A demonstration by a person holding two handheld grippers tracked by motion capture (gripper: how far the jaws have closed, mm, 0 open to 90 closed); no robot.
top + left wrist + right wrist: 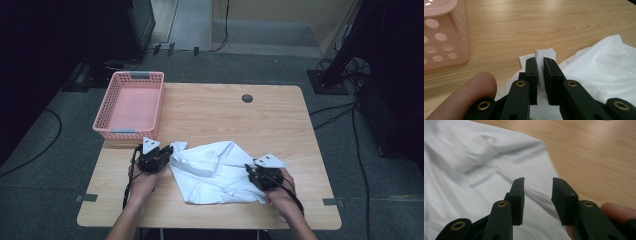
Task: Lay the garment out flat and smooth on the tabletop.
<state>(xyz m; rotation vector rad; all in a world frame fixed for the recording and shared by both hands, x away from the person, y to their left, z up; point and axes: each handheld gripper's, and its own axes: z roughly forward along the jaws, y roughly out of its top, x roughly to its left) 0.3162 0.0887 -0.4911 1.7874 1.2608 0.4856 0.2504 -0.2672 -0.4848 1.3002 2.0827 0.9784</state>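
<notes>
A crumpled white shirt (215,172) lies on the near half of the wooden table (225,110). My left gripper (167,152) is at the shirt's left corner. In the left gripper view it (541,67) is shut on a pinched fold of the white fabric (545,53), which pokes up past the tips. My right gripper (248,170) is at the shirt's right side. In the right gripper view its jaws (537,187) stand apart just above the white cloth (474,157), with nothing pressed between the pads.
A pink perforated basket (139,75) stands at the table's far left corner, its wall close by in the left gripper view (441,42). A dark round cable hole (247,98) sits near the far edge. Bare wood stretches beyond the shirt.
</notes>
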